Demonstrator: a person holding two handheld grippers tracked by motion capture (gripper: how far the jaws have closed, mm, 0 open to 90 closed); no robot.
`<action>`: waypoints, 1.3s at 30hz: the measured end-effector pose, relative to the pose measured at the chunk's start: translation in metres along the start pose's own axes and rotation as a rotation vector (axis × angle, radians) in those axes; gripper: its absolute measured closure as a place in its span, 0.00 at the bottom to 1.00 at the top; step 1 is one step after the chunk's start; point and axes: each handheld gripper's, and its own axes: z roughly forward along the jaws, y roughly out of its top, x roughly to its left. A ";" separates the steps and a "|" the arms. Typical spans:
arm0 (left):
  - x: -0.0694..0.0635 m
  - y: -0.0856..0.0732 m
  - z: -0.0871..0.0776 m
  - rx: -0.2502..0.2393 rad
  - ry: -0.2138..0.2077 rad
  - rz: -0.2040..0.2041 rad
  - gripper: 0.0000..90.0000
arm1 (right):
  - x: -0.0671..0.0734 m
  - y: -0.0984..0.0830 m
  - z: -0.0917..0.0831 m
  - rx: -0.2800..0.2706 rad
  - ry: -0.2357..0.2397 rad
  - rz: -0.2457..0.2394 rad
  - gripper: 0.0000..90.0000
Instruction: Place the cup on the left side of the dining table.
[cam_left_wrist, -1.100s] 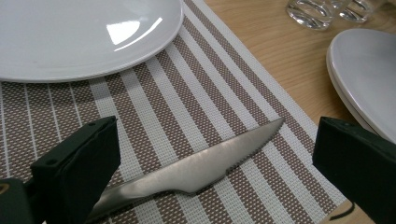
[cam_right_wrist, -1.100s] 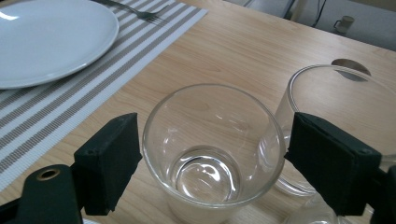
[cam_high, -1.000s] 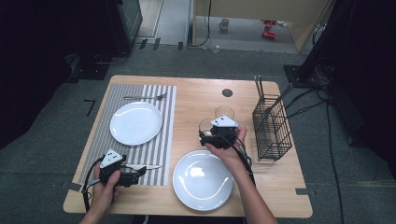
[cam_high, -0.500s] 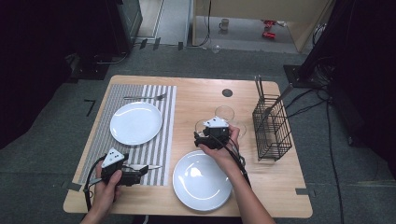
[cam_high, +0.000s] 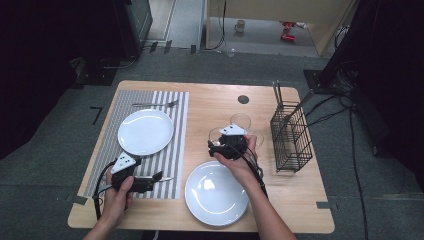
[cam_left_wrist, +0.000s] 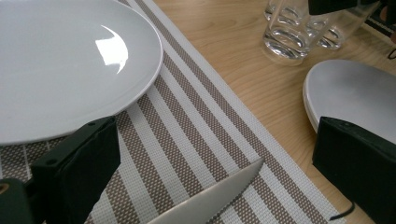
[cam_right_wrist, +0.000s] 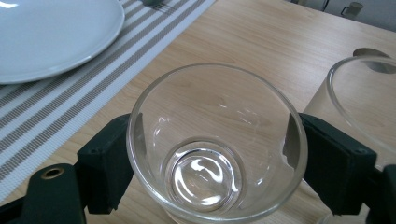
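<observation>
My right gripper (cam_high: 220, 146) is shut on a clear drinking glass (cam_right_wrist: 217, 149) that stands on the wooden table (cam_high: 210, 107) near its middle; the jaws press its wall from both sides. A second glass (cam_right_wrist: 359, 98) stands right beside it. My left gripper (cam_high: 150, 179) rests low at the front edge of the striped placemat (cam_left_wrist: 196, 121). Its jaws stand wide apart, and a knife blade (cam_left_wrist: 210, 200) lies between them without touching the pads.
A white plate (cam_high: 146, 131) sits on the placemat with a fork (cam_high: 155, 104) behind it. Another white plate (cam_high: 216, 192) lies at the table's front middle. A black wire basket (cam_high: 291, 137) stands at the right. More glasses (cam_left_wrist: 285, 32) stand in the middle.
My right gripper has shifted slightly to the left with the glass in it. The left gripper has stayed where it was.
</observation>
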 end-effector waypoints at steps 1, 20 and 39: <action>-0.001 0.001 0.001 0.000 -0.004 0.000 0.01 | 0.000 0.001 -0.002 -0.004 0.007 0.006 0.20; -0.013 0.036 0.028 -0.027 -0.118 -0.009 0.01 | -0.001 0.017 -0.032 -0.041 0.064 -0.002 0.20; -0.033 0.060 0.051 -0.082 -0.166 0.063 0.01 | 0.010 0.039 -0.056 -0.080 0.134 -0.015 0.20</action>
